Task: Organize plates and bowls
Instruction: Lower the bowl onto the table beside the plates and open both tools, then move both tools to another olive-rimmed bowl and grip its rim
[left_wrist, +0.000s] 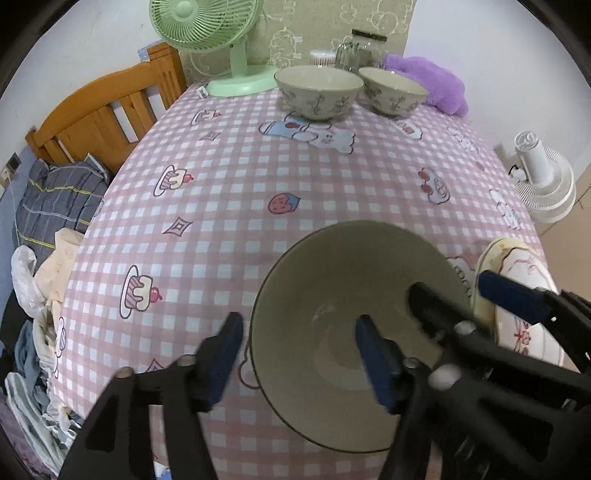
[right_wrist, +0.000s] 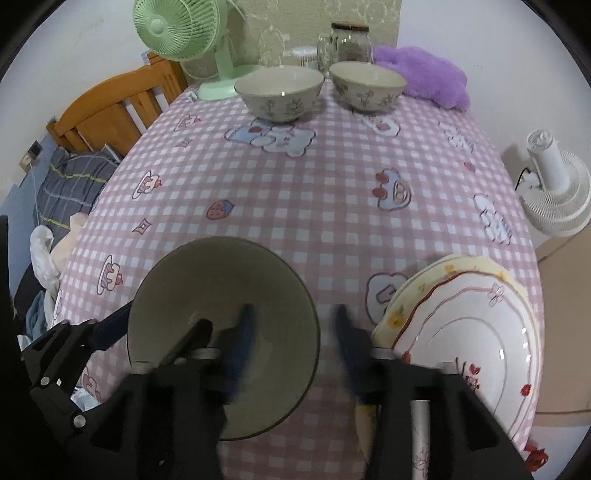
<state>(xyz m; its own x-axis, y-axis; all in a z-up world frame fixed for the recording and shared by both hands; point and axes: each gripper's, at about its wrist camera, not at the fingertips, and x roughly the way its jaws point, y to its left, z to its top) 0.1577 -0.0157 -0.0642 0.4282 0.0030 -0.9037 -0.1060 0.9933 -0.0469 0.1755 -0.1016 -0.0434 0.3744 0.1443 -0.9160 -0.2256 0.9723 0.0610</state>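
A table draped in a pink-and-white checked cloth printed with cartoon cakes and strawberries (left_wrist: 229, 173) filled both wrist views. Near its front edge sat a wide, plain cream ceramic bowl with a thin dark rim (left_wrist: 332, 295), upright on the cloth.

The left gripper (left_wrist: 299, 354), black with blue finger pads, straddled the bowl's left wall: one pad stood outside the rim over the cloth, the other hung inside the bowl. Its jaws were spread and neither pad appeared to press on the rim, so the bowl was released. The right gripper (right_wrist: 293, 343) straddled the opposite side of the same bowl (right_wrist: 221, 295), one blurred blue finger inside and the other outside over the cloth, its jaws likewise parted and gripping nothing.

Just right of the bowl lay a stack of shallow plates, a white one with red flower trim on top of a pale yellow one (right_wrist: 476, 321), close beside the right gripper's outer finger.

At the far end of the table stood two smaller cream bowls with grey plant patterns (left_wrist: 317, 90), side by side and apart. Behind them were a mint-green desk fan (left_wrist: 207, 29), clear glass jars (left_wrist: 360, 50) and a fluffy purple cloth (left_wrist: 428, 79).
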